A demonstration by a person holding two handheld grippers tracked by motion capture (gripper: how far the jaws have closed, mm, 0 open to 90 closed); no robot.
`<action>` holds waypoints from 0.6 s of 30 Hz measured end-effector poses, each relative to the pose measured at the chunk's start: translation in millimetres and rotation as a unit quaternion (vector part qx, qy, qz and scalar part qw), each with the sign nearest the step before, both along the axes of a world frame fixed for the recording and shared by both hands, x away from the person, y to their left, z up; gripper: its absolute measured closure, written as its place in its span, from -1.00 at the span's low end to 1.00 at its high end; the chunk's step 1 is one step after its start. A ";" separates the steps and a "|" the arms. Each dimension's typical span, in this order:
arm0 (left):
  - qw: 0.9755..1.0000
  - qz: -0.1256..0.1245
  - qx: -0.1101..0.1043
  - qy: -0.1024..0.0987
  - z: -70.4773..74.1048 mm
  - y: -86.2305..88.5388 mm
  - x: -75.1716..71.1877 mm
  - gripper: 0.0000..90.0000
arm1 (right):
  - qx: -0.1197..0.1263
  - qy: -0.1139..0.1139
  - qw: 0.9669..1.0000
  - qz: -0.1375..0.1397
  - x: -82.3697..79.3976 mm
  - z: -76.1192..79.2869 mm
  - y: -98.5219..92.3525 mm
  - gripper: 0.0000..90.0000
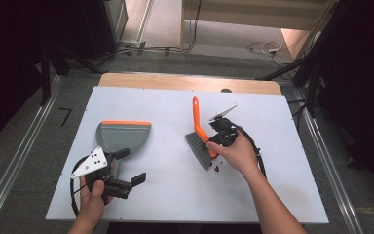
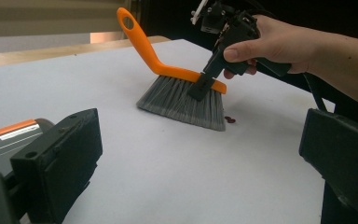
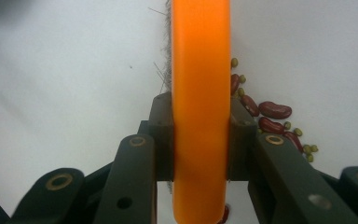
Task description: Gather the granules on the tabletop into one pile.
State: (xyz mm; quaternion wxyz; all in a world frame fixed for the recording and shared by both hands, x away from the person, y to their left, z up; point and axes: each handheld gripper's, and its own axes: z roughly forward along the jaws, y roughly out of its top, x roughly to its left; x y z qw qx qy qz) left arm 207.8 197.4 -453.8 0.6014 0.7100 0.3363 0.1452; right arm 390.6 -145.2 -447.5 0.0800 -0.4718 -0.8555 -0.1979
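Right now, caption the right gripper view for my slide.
Hand-held gripper clamps the orange brush beside scattered beans.

A white table (image 1: pixel 175 97) carries a grey dustpan (image 1: pixel 123 136), a brush (image 1: pixel 200 141) and scattered beans (image 3: pixel 272 119).

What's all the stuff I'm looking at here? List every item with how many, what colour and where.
brush: one, orange handle and back with grey bristles, right of the table's middle, bristles down on the surface, clamped at its back.
dustpan: one, grey with an orange front edge, left of the middle, lying flat.
beans: a small scatter, dark red ones and tiny green ones, on the table beside the brush's bristles.
table: one, white top with a wooden strip along the far edge.
cables: several, dark and white, on the floor beyond the table.
left gripper: one, black, near the dustpan's handle, jaws apart and holding nothing.
right gripper: one, black, shut on the brush.
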 end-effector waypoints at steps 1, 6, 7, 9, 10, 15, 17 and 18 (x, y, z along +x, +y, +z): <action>1.000 0.000 0.000 0.000 0.1 0.1 0.0 -1.00 | -0.001 0.000 1.000 0.000 0.4 0.0 -1.0 0.52; 1.000 0.000 0.000 0.000 0.0 0.1 0.1 -0.99 | -0.001 -0.002 1.000 -0.004 0.9 -0.8 -4.8 0.52; 1.000 0.000 0.000 0.000 -0.1 -0.1 0.1 -0.99 | -0.001 -0.001 1.000 -0.006 0.9 -0.7 -5.2 0.52; 1.000 0.000 0.000 0.000 0.0 -0.2 0.0 -1.00 | -0.001 -0.001 1.000 -0.006 1.0 -0.6 -6.1 0.52; 1.000 0.000 0.000 0.000 0.1 -0.1 0.0 -1.00 | -0.001 -0.001 1.000 -0.006 1.1 -0.6 -6.4 0.52; 1.000 -0.001 0.001 0.000 0.1 0.1 -0.1 -0.99 | -0.004 -0.004 1.000 -0.010 1.3 -0.2 -10.0 0.52; 1.000 -0.001 0.000 0.000 -0.1 -0.2 0.0 -0.99 | -0.003 -0.002 1.000 -0.012 1.1 -0.2 -11.2 0.51; 1.000 -0.001 0.001 0.000 0.0 -0.4 0.0 -0.99 | -0.004 -0.002 1.000 -0.014 0.8 0.2 -11.3 0.52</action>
